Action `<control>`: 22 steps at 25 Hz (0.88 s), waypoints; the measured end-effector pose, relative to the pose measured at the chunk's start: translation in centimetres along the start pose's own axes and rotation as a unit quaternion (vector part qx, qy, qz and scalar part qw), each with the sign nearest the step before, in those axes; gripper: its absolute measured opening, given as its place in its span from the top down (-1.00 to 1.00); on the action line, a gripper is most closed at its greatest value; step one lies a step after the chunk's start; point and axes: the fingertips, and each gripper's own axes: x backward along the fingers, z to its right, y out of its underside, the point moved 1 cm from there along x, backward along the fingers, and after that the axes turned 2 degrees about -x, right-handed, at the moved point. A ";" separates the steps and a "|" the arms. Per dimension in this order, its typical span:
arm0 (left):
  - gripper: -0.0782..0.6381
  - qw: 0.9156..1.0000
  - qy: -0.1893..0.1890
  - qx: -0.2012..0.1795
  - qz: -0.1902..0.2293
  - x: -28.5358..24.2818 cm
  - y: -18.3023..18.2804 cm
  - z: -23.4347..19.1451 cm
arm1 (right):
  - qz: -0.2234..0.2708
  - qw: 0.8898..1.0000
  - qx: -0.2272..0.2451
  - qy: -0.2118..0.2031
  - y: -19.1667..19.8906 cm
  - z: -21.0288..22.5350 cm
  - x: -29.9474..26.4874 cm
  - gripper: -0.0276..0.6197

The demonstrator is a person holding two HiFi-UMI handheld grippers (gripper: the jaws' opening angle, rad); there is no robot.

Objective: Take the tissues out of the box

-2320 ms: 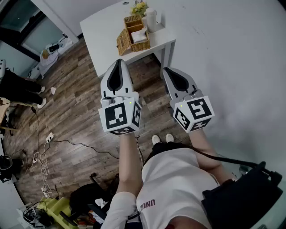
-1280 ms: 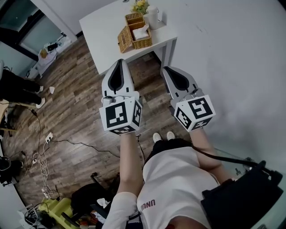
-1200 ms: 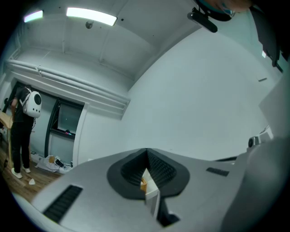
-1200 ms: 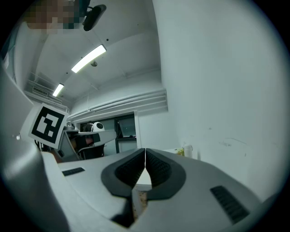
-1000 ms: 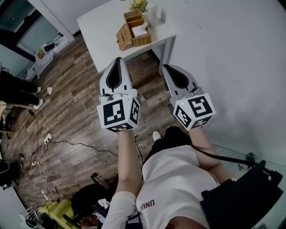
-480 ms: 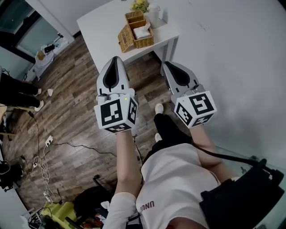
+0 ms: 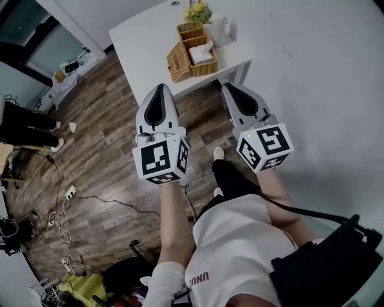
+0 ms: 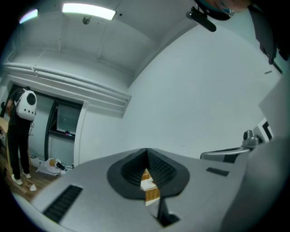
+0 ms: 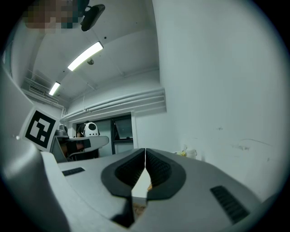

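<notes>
A wicker box [image 7: 193,56] with its lid swung open to the left stands on a white table [image 7: 144,45] at the top of the head view. White tissues [image 7: 202,53] lie inside it. My left gripper [image 7: 159,91] and my right gripper [image 7: 230,90] are held side by side over the wooden floor, short of the table's near edge, both pointing at it. Both are shut with nothing between the jaws. Through the left gripper's jaws a sliver of the wicker box [image 8: 150,192] shows far off.
A white jug [image 7: 219,30] and yellow flowers [image 7: 197,12] stand behind the box. A white wall [image 7: 324,78] runs along the right. Cables [image 7: 60,204] and clutter lie on the floor at the left, where another person [image 8: 18,131] stands.
The table and box have shifted right and a little nearer in the head view as the person steps forward. Both grippers stay shut and side by side.
</notes>
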 end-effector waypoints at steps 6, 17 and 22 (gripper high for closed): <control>0.75 1.000 -0.008 0.009 -0.008 -3.5 0.3 -1.1 | 0.001 1.000 0.005 0.000 -1.0 2.2 -3.4 0.85; 0.75 1.000 -0.003 0.019 -0.021 -11.1 1.0 -3.0 | -0.030 0.999 0.006 0.011 -0.5 7.1 -9.0 0.85; 0.75 0.999 0.001 0.007 -0.032 -14.5 1.6 -3.0 | -0.034 0.999 0.002 0.009 -0.5 9.6 -11.4 0.85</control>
